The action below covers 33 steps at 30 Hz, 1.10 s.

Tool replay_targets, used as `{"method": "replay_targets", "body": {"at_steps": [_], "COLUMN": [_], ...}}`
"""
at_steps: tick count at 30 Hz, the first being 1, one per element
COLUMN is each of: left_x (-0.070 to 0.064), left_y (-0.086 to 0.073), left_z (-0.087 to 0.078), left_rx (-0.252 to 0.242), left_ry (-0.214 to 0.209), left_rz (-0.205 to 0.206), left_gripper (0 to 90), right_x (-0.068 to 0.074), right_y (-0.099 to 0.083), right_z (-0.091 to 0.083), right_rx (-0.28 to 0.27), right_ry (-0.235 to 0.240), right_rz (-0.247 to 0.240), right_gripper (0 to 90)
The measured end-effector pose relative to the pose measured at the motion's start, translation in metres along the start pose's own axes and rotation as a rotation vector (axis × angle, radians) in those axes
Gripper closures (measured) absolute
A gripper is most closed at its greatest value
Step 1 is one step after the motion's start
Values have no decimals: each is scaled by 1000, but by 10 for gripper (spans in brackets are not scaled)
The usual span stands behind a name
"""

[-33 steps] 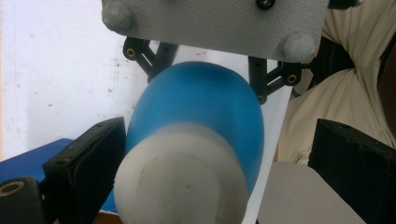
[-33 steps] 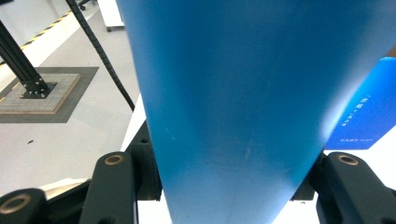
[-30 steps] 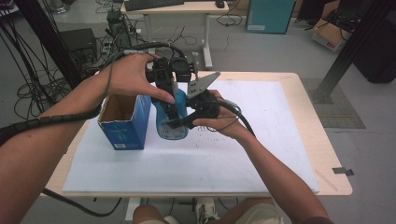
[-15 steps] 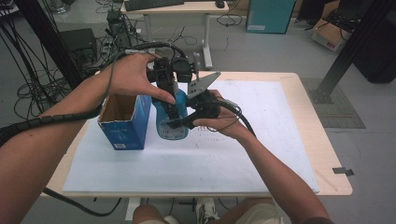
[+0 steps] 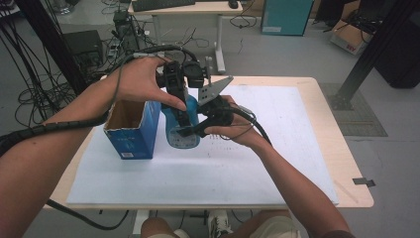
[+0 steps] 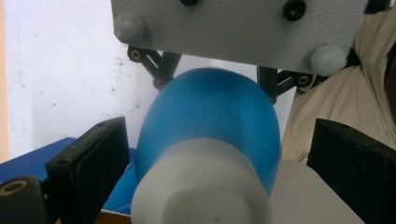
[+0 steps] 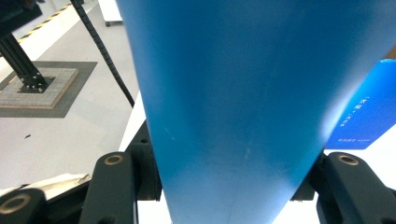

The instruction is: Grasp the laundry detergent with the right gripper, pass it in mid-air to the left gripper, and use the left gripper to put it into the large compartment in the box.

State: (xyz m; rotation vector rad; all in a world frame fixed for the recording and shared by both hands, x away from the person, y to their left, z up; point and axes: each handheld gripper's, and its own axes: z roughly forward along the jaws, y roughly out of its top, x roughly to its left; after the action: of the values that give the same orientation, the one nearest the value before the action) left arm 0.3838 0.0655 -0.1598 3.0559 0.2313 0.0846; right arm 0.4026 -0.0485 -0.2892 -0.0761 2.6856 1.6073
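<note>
A blue bottle [image 5: 179, 135] with a white cap [image 6: 201, 191] stands upright on the white sheet, right beside an open blue box [image 5: 130, 133]. My right gripper [image 7: 231, 186] comes in from the right and is shut on the bottle's body [image 7: 233, 93], one jaw pressed against each side. My left gripper [image 6: 219, 177] hangs over the bottle from above, open, its fingers [image 6: 91, 170] standing off either side of the cap. In the high view the left gripper [image 5: 182, 111] sits on top of the bottle and the right gripper [image 5: 192, 130] is low on its right side.
A white sheet [image 5: 277, 148] covers most of the wooden table [image 5: 346, 163]. The box's open top faces up, left of the bottle. Cables trail from both grippers. Beyond the far edge are a desk [image 5: 188, 7], boxes and floor cables.
</note>
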Motion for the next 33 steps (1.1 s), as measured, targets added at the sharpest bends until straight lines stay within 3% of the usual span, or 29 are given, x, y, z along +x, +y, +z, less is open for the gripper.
{"method": "replay_targets", "body": {"at_steps": [21,24,25,29,33], "left_x": [0,1,2,1,2], "left_y": [0,-1,-1,0,0], "left_z": [2,3,4,5,6], "left_rx": [3,6,5,12,18], "left_ry": [2,18,21,9,27], "left_rz": [1,6,10,6,12], "left_gripper": [70,95,113,153,174], "right_x": [-1,-1,1,1,-1], "right_y": [1,1,1,1,1], "right_z": [-1,0,0,0,-1], "right_rx": [5,4,-2,-1,0], "right_ry": [-4,-8,-2,-4,-8], "right_rz": [-3,-8,23,19,-20], "right_gripper": [437,437,436,437,437]}}
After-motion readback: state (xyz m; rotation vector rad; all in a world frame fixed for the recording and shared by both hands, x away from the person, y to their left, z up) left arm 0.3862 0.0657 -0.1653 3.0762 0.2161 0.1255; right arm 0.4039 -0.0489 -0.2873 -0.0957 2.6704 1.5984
